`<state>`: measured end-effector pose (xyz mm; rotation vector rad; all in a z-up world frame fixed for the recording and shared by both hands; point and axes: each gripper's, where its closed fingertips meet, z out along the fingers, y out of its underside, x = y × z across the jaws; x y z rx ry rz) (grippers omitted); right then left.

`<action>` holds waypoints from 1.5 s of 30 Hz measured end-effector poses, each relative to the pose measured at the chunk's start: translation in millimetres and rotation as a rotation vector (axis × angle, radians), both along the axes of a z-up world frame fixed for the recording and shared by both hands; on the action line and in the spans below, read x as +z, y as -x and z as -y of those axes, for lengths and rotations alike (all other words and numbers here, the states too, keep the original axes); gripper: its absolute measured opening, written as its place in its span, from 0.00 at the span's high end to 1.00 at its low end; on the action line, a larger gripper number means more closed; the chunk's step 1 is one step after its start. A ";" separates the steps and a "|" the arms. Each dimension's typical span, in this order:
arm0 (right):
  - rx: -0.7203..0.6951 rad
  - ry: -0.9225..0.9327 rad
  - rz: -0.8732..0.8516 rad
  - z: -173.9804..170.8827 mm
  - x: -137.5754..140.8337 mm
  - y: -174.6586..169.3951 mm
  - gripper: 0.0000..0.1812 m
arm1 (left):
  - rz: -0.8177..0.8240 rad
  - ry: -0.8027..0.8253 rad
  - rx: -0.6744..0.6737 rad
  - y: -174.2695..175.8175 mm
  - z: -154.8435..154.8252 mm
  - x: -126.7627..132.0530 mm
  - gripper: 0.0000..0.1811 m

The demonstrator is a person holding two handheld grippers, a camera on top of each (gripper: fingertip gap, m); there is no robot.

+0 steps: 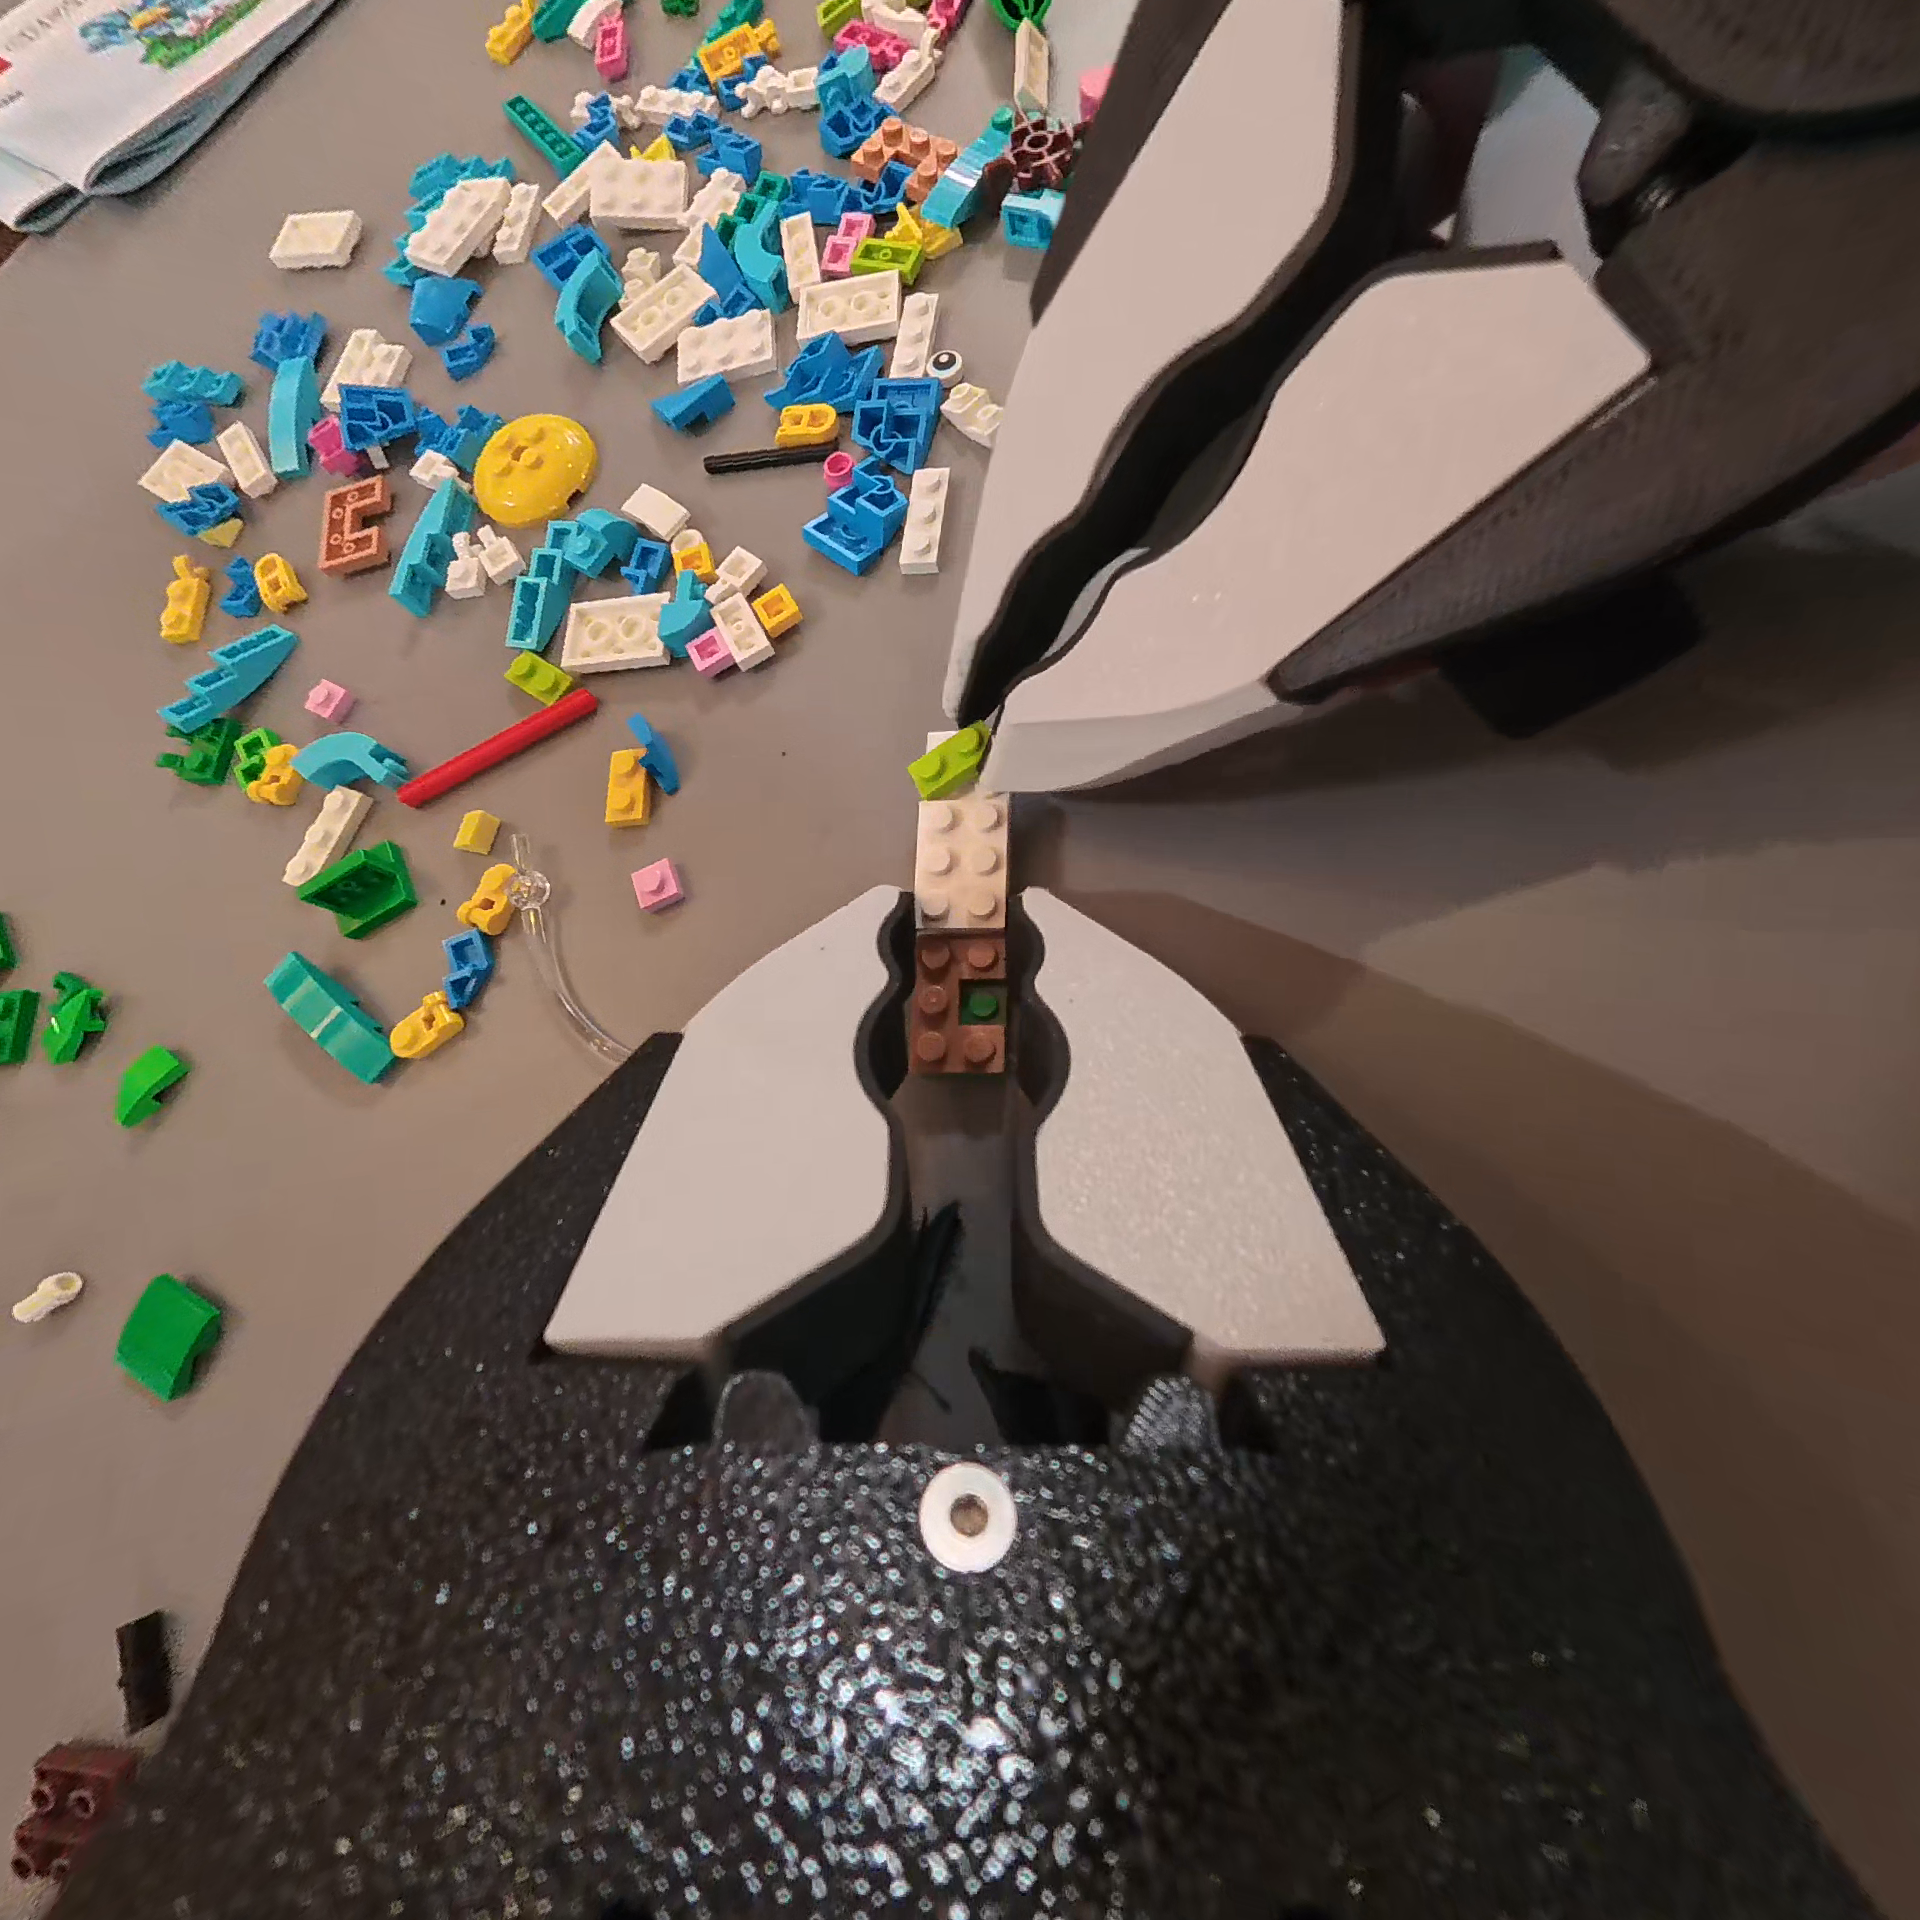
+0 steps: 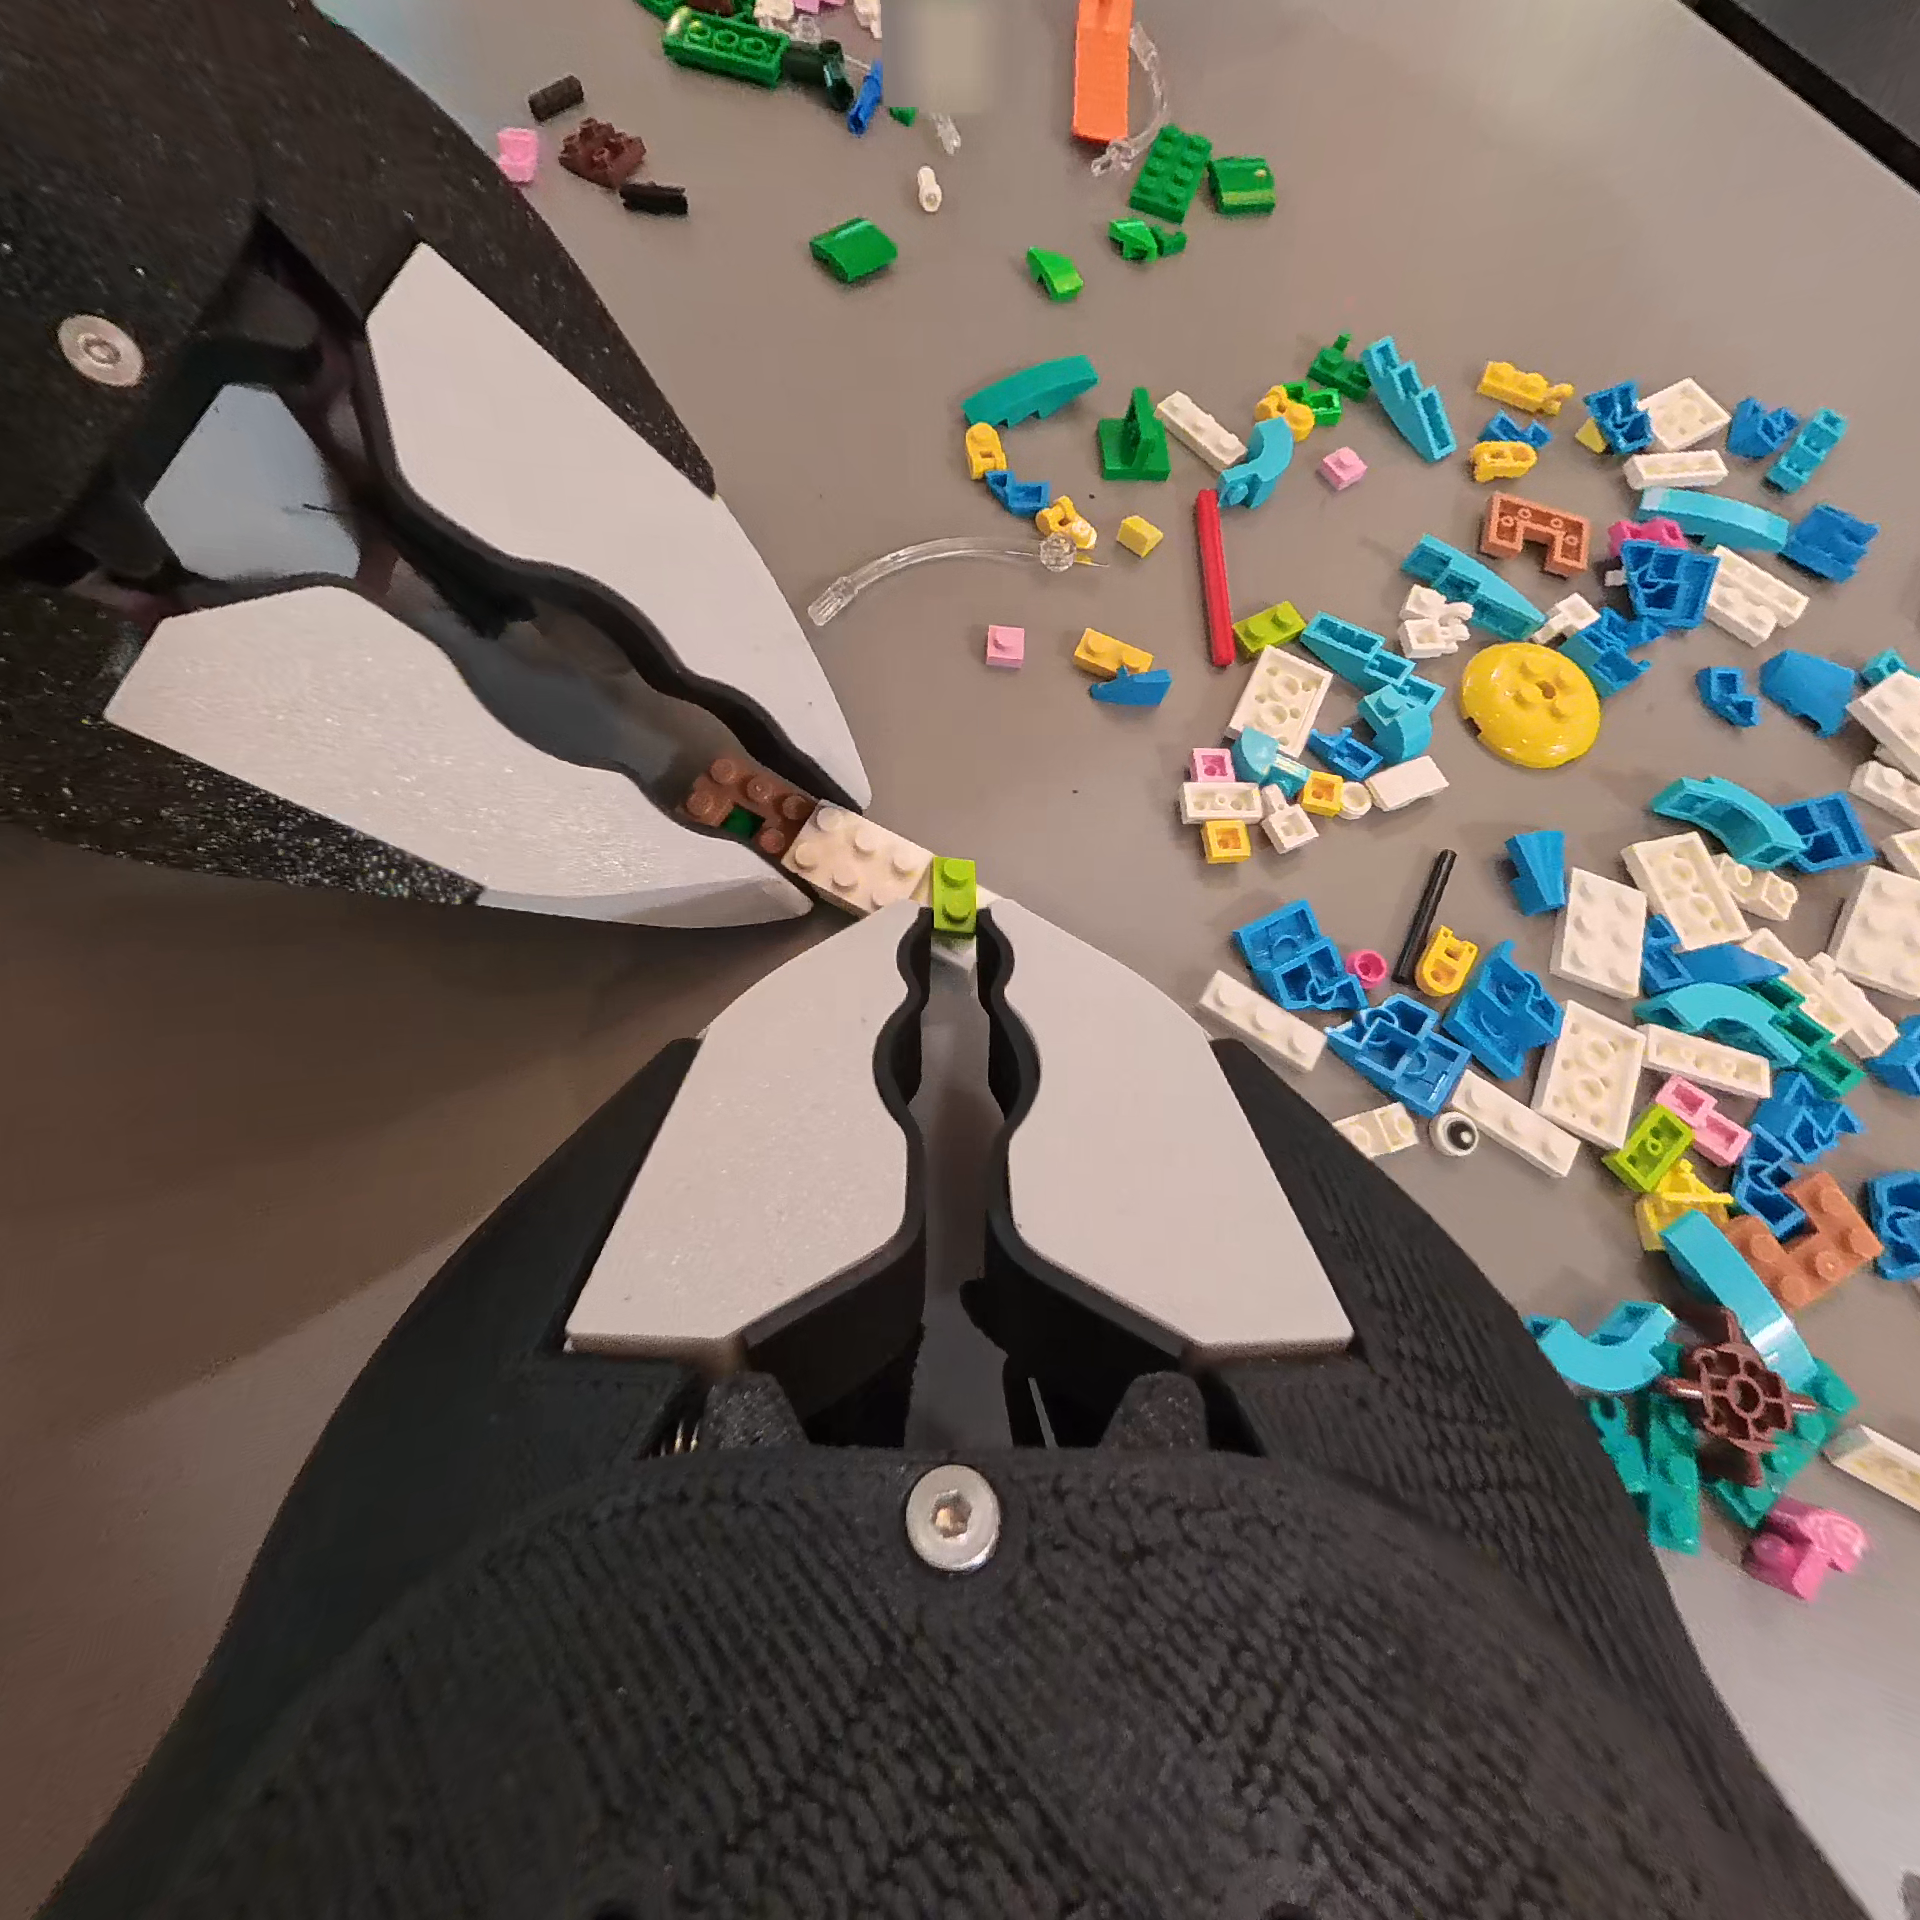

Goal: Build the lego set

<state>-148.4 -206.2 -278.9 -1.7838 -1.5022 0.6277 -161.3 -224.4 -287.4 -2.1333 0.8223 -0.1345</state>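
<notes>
- The left gripper, rising from the bottom centre of its own wrist view, is clamped on a small assembly: a brown plate section with a dark green stud sits between the fingers, and a white plate juts out past the tips.
- The right gripper, at lower centre of its own view, pinches a lime-green plate between narrowed tips, and the plate touches the far end of the white plate.
- In the left wrist view the right gripper slants down from the upper right, with the lime-green plate tilted at the white plate's end.
- In the right wrist view the left gripper reaches in from the upper left.
- Loose bricks, mostly blue, white, turquoise and yellow, are scattered over the grey table, among them a yellow dish and a red rod.
- A folded instruction booklet lies at the upper left of the left wrist view; its print is too blurred to read.
- No brand mark is legible on any brick.
</notes>
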 end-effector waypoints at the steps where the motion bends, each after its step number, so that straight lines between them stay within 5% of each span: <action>1: -0.004 -0.005 0.002 0.5 -0.3 -0.1 0.96 | 0.004 0.000 0.002 0.0 -0.1 0.0 0.91; 15: -0.062 0.025 0.011 0.8 -1.0 -1.0 0.95 | 0.021 -0.005 0.000 0.6 -0.4 0.1 0.91; 36: 0.049 0.112 -0.016 15.5 1.5 -1.1 0.88 | 0.026 -0.004 -0.004 0.9 -0.2 0.3 0.91; 41: 0.180 -0.086 -0.052 12.3 14.3 -4.1 0.84 | 0.012 -0.015 -0.028 2.2 -0.4 0.8 0.91; 45: 0.321 -0.592 0.011 3.7 21.9 -6.7 0.81 | 0.075 0.003 -0.015 5.1 -0.4 4.6 0.91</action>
